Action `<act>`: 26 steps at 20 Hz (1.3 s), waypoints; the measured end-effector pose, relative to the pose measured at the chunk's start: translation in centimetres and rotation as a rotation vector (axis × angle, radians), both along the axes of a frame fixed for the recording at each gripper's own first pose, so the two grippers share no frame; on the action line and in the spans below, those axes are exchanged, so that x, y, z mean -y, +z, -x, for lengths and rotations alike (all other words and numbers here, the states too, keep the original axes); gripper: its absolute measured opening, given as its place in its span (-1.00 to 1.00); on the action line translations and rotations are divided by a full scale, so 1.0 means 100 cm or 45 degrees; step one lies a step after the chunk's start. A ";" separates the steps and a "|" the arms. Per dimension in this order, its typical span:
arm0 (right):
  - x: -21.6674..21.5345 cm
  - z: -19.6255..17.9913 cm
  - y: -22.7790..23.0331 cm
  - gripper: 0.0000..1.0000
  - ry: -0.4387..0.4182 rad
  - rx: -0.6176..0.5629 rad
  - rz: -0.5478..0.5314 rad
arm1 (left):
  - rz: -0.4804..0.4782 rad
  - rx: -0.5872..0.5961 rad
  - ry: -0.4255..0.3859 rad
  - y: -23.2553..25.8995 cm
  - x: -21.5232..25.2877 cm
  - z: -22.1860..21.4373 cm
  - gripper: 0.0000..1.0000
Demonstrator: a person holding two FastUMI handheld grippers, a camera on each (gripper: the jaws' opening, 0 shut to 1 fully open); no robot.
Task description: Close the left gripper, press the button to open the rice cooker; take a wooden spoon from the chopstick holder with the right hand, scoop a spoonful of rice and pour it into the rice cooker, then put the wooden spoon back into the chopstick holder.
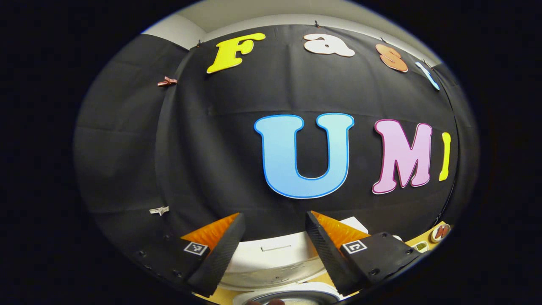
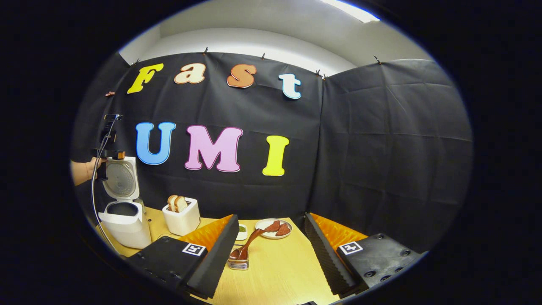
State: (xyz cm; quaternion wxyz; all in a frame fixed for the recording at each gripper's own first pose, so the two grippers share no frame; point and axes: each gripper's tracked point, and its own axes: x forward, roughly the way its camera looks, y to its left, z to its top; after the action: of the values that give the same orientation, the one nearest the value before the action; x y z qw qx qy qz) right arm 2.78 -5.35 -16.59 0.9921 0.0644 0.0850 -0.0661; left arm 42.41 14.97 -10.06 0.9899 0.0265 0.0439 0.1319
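The white rice cooker (image 2: 124, 226) stands at the table's left end with its lid (image 2: 120, 178) swung up and the dark pot showing. A hand holds my left gripper (image 2: 106, 146) just above and behind that lid. In the left gripper view the left gripper (image 1: 275, 216) is open, with the raised lid (image 1: 275, 254) below its fingers and the pot rim (image 1: 292, 295) at the bottom edge. My right gripper (image 2: 271, 250) is open and holds nothing. Between its fingers, a little ahead, the wooden spoon (image 2: 249, 241) leans in the metal chopstick holder (image 2: 238, 263).
A white toaster (image 2: 183, 218) with bread slices stands right of the cooker. Behind the holder are a small dish of something green (image 2: 242, 231) and a plate (image 2: 275, 231) with reddish pieces. The wooden table (image 2: 279, 271) ends at the black cloth wall. A cable (image 2: 94, 199) hangs beside the cooker.
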 end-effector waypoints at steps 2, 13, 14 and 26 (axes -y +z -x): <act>0.000 0.000 0.000 0.96 0.000 0.004 -0.011 | 0.020 -0.016 0.010 -0.001 0.007 0.010 1.00; 0.004 0.005 0.001 0.95 0.062 0.017 -0.073 | 0.171 -0.229 0.006 -0.066 0.076 0.124 1.00; 0.004 0.009 0.001 0.95 0.070 0.017 -0.080 | 0.182 -0.250 0.006 -0.077 0.082 0.133 1.00; 0.016 0.041 -0.008 0.96 0.111 -0.011 -0.109 | 0.180 -0.455 0.081 -0.178 0.105 0.171 1.00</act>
State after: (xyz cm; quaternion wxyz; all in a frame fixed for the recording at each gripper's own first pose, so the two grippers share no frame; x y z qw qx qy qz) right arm -1.31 -6.92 -17.40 0.9900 0.1026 0.0946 -0.0195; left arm 25.35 4.47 -27.83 0.9611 -0.0216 0.2290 0.1530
